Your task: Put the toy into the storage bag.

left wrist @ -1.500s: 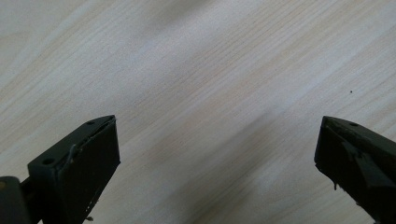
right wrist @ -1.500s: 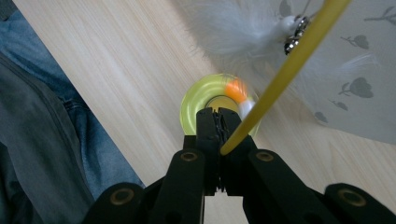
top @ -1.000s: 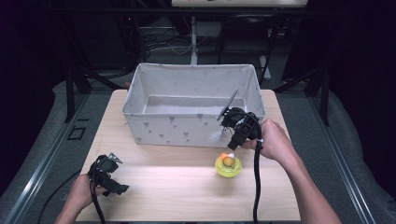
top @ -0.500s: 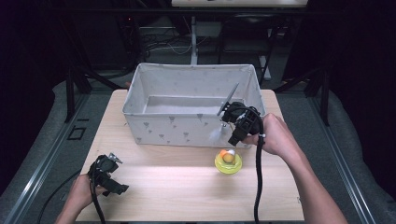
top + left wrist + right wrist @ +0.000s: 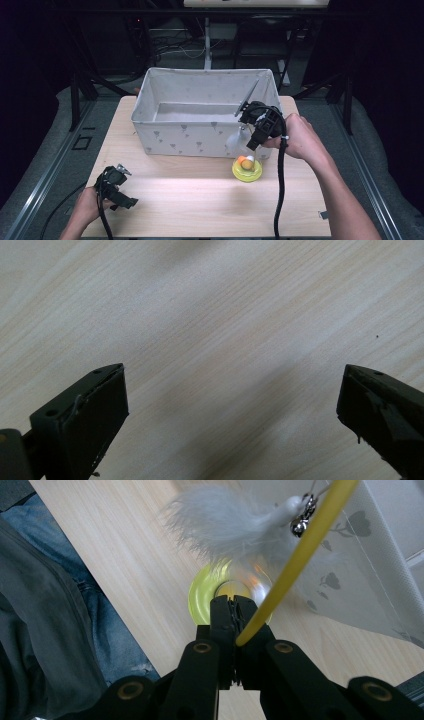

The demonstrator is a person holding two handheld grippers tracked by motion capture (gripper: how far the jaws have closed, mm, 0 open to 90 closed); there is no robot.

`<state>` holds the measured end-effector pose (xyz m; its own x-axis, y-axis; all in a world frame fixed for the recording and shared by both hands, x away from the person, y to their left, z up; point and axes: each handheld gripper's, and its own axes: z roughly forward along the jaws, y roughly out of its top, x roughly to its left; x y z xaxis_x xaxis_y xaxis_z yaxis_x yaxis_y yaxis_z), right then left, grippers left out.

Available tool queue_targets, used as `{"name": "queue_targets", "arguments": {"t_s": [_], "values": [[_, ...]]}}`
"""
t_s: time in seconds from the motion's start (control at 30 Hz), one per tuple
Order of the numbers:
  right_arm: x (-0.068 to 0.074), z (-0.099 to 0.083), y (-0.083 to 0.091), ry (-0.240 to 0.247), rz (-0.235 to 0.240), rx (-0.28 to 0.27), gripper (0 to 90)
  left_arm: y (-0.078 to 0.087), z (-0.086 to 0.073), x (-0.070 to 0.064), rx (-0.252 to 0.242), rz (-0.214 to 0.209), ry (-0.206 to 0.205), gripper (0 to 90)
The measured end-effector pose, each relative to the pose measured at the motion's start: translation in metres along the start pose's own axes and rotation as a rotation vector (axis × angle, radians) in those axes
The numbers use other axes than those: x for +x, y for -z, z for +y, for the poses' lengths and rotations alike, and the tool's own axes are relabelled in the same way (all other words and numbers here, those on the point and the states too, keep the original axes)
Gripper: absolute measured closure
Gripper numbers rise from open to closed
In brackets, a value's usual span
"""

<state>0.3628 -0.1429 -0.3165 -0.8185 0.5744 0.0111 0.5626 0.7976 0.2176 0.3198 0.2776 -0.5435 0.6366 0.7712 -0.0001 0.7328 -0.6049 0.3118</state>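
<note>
My right gripper [image 5: 251, 146] [image 5: 231, 603] is shut on a thin yellow wand [image 5: 300, 550]. The wand carries a white feather tuft [image 5: 225, 525] [image 5: 234, 141] and a small metal bell [image 5: 300, 526]. Just beyond the gripper's tips lies a yellow disc [image 5: 247, 170] [image 5: 200, 597] with an orange ball [image 5: 241, 160] on it, close to the front wall of the fabric box [image 5: 200, 135]. My left gripper [image 5: 125, 196] [image 5: 232, 405] is open low over bare wood at the table's front left, with nothing between its jaws.
The white fabric box with grey prints stands at the back middle of the wooden table [image 5: 190, 200]. A person's clothed leg [image 5: 55, 610] shows beside the table edge. A black cable [image 5: 279, 195] hangs from the right gripper.
The right gripper, its hand and the yellow disc have shifted slightly toward the box. The left gripper has stayed put.
</note>
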Motion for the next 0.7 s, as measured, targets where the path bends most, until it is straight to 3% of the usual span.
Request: {"name": "queue_targets", "arguments": {"t_s": [0.7], "values": [[-0.001,0.005,0.032,0.015,-0.023,-0.029,88.2,-0.001,0.000,-0.001,0.002,-0.007,-0.001,0.3]]}}
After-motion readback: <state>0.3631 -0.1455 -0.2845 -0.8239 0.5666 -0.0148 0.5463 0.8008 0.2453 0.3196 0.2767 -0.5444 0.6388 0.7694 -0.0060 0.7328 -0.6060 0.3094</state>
